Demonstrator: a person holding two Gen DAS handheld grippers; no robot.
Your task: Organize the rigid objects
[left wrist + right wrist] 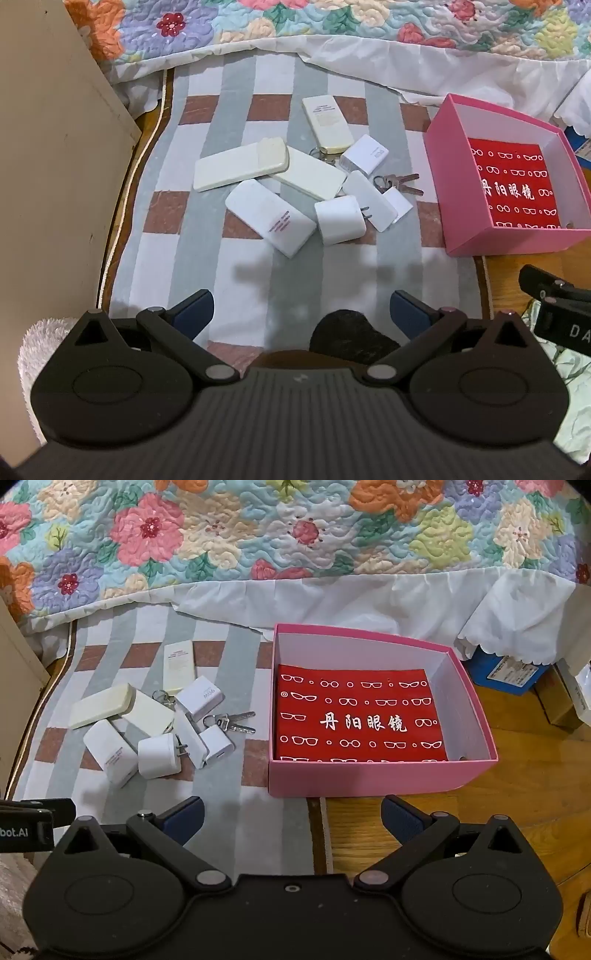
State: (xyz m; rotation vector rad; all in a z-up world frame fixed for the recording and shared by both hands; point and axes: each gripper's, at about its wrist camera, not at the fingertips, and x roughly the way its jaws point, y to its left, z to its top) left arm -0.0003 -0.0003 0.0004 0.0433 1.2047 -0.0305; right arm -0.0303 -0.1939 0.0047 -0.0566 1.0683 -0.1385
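White chargers (340, 219) and keys (400, 182) clustered beside a pink box (517, 240).

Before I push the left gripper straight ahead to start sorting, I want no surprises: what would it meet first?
The left gripper, open and empty, points down at bare striped mat. It would likely meet that first, short of the white charger with prongs, though depth is unclear.

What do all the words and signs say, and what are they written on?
"丹阳眼镜", with little glasses signs: red sheet inside the pink box.
"bot.AI", cut off at the frame edge: left gripper's body, in the right wrist view.
"DA", cut off: right gripper's body, in the left wrist view.
Red print on the white remote: too small to read.
Charger marking: too blurred.
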